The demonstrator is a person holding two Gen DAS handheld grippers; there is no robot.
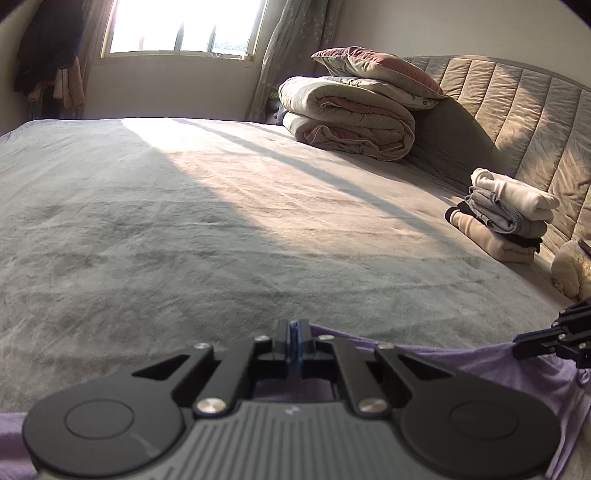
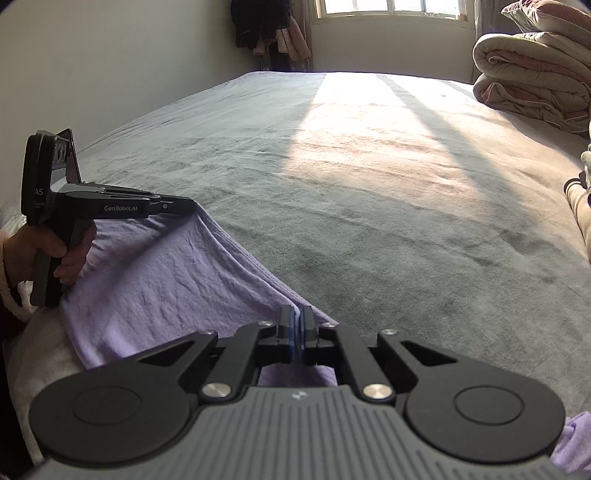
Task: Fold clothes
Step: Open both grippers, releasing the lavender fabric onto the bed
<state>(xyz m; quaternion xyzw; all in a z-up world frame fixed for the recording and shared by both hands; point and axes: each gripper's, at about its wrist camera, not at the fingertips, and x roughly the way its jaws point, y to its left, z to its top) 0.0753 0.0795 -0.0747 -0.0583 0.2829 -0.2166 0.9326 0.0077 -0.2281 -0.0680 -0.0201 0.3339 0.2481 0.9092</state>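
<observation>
A lilac garment lies over the near edge of the grey bed, its top hem stretched between the two grippers. In the right wrist view my right gripper is shut on that hem at the garment's right end. My left gripper pinches the hem further left, held by a hand. In the left wrist view my left gripper is shut on the lilac garment, and the right gripper shows at the right edge, gripping the same hem.
A stack of folded clothes sits by the padded headboard. A rolled duvet with a pillow on it lies at the bed's far right. A plush toy rests near the stack. Dark clothes hang beside the window.
</observation>
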